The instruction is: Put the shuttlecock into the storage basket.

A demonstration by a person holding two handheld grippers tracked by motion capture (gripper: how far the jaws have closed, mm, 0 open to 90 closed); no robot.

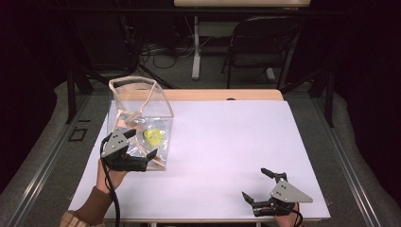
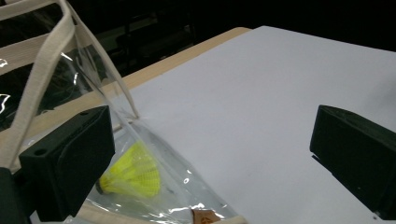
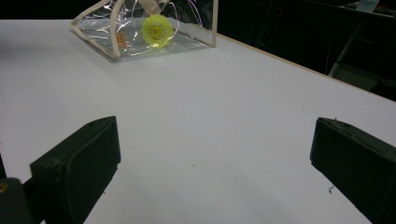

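A: The left tool [image 1: 142, 145] stands spread wide at the near edge of the clear bag [image 1: 142, 106], grasping nothing. In the left gripper view one jaw sits against the bag's clear wall and the other hangs over bare worktop [image 2: 261, 93].

B: And the shuttlecock [image 1: 153, 136]?

A: The yellow one lies on its side inside the bag, on the floor of it, close to the left tool's jaw. The right gripper view looks at its round skirt end-on through the plastic [image 3: 157, 29].

B: So how far along would you say?

A: The shuttlecock is already in the bag, and the bag stands upright at the left of the worktop with its cream straps [image 1: 137, 101] slack. If bagging is the job, the main part looks done; what may be left is drawing the left tool clear.

B: The right tool [image 1: 258, 184]?

A: Released too, well apart from the bag, low over the near right corner of the worktop.
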